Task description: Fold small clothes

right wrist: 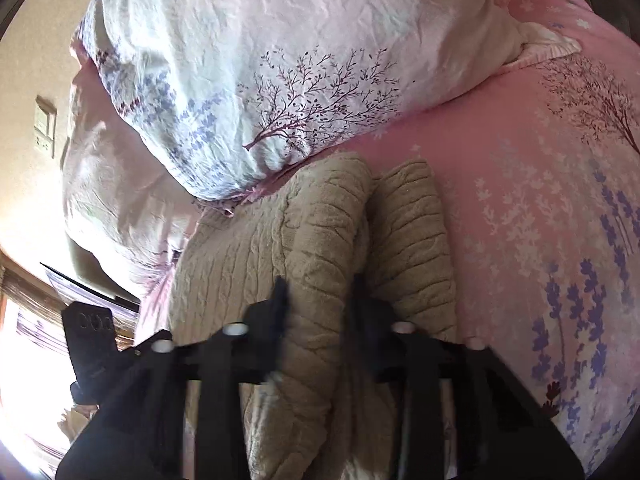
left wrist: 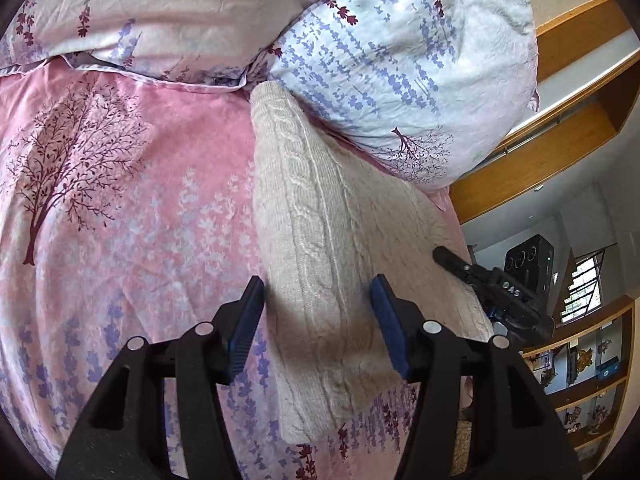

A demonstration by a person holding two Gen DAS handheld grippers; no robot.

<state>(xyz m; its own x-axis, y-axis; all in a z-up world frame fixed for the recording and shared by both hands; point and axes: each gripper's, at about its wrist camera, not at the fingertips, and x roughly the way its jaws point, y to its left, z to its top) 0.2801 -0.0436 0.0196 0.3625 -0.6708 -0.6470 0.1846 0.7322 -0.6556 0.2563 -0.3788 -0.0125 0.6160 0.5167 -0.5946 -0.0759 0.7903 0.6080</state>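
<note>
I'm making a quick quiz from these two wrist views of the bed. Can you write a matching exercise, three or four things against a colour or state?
Things:
1. knit sweater
2. bedsheet
3. left hand-held gripper
4. pillow

Colour or state:
a. pink, printed with trees
b. open above the knit
c. beige cable knit
d. pale, with purple flower sprigs

Pairs: 1-c, 2-a, 3-b, 4-d

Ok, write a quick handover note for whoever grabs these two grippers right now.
Left gripper: open, poised over the beige cable-knit sweater, holding nothing.
Right gripper: jaws apart around a raised fold of the sweater; grip unclear through blur.
The sweater lies on the pink floral bedsheet, its far end against the pillow.
Done: folded into a long strip.
Left: finish folding, flatten.
</note>
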